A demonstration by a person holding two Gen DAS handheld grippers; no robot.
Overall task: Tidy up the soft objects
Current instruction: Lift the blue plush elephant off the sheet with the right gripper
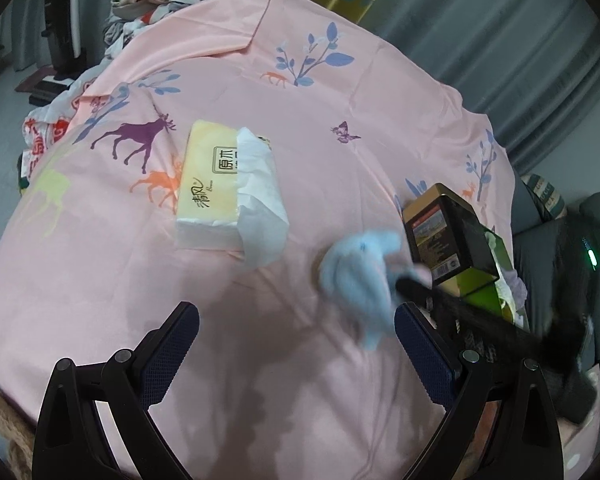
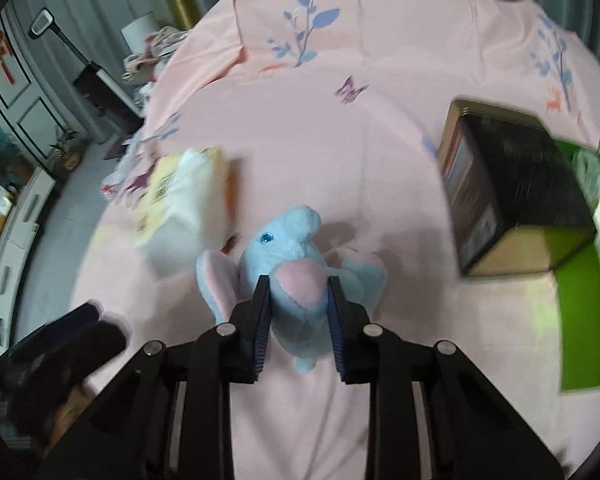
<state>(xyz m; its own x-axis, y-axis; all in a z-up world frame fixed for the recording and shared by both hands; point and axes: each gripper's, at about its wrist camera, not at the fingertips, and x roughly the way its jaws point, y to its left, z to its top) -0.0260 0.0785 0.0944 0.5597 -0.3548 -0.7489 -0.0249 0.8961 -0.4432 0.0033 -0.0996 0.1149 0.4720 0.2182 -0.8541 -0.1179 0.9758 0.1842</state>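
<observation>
On pink bedsheet (image 2: 340, 152), blue plush toy (image 2: 288, 264) clamped between right gripper (image 2: 298, 308) pads.

At 9 o'clock of right wrist view, yellow tissue pack (image 2: 188, 196) with white tissue pulled out, lying flat on sheet just beside toy. At centre, plush toy with pink ears and pink patch, squeezed at body by narrow jaws, lower end hanging below pads. At 3 o'clock, dark tin box (image 2: 508, 184) touching green box (image 2: 580, 300), near toy but apart. From left wrist view: left gripper (image 1: 296, 344) with jaws spread wide, nothing between them, only sheet beneath; blurred toy at 4 o'clock beside right finger.
</observation>
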